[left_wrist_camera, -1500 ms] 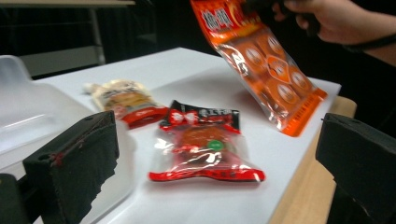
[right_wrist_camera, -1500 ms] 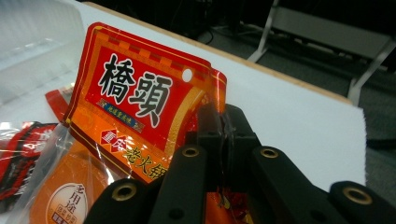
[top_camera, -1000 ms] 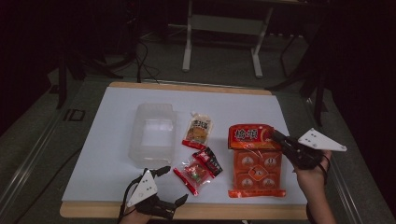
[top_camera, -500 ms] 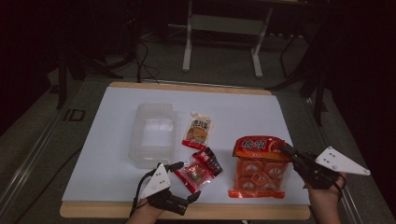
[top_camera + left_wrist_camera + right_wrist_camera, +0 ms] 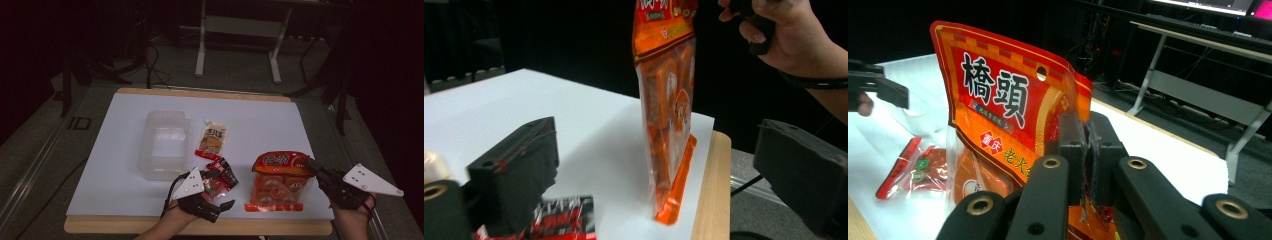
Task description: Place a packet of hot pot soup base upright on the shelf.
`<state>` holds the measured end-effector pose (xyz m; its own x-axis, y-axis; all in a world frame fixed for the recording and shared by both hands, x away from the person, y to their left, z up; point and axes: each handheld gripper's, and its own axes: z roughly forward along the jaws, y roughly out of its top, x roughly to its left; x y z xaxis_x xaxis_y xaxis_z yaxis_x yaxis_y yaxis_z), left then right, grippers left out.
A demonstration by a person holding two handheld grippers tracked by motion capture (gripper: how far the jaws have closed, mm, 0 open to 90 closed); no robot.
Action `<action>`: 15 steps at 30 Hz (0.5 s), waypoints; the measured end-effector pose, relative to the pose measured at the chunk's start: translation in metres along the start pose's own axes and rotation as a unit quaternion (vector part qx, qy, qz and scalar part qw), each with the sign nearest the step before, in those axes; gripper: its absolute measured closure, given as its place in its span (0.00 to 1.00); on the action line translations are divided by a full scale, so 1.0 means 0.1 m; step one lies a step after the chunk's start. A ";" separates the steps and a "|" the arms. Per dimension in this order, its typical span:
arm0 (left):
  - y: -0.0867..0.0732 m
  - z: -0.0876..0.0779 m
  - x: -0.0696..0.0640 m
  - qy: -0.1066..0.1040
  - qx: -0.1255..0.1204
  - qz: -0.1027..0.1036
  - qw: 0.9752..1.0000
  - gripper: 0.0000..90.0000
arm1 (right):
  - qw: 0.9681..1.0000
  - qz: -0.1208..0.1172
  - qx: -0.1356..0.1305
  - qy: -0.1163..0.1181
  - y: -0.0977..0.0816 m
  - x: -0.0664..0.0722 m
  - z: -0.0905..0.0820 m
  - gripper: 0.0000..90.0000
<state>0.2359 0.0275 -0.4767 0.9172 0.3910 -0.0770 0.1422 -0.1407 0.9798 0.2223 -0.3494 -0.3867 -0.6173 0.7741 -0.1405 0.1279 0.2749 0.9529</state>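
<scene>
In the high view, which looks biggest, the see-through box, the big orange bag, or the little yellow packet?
1. Clear box and big orange bag: look about alike, and the bag is nearer the camera, so I won't rank them.
2. Yellow packet: plainly smallest.

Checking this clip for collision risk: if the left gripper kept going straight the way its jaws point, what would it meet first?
Probably the upright orange snack bag, held at its top by the right gripper. It stands centred between the left gripper's open jaws in the left gripper view, bare white table between; depth is uncertain.

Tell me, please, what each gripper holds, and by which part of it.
The right gripper pinches the orange snack bag by a top corner, standing it upright. The left gripper holds nothing; its jaws are open above the small red packet.
</scene>
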 end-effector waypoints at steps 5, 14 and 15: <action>0.06 0.22 -0.01 -0.011 0.011 0.021 1.000 0.11 | 1.000 -0.002 0.000 -0.002 -0.01 0.00 -0.02 0.97; 0.18 0.59 0.07 -0.007 0.018 0.018 1.000 0.16 | 1.000 -0.003 -0.002 0.002 0.00 0.02 -0.03 0.96; 0.18 0.62 0.08 -0.012 0.018 0.013 1.000 0.16 | 1.000 -0.003 -0.002 0.002 0.00 0.02 -0.03 0.96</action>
<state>0.2689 -0.0287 -0.4712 0.9296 0.3645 -0.0554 0.1301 -0.1835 0.9744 0.2187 -0.3502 -0.3861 -0.6208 0.7706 -0.1445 0.1212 0.2765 0.9534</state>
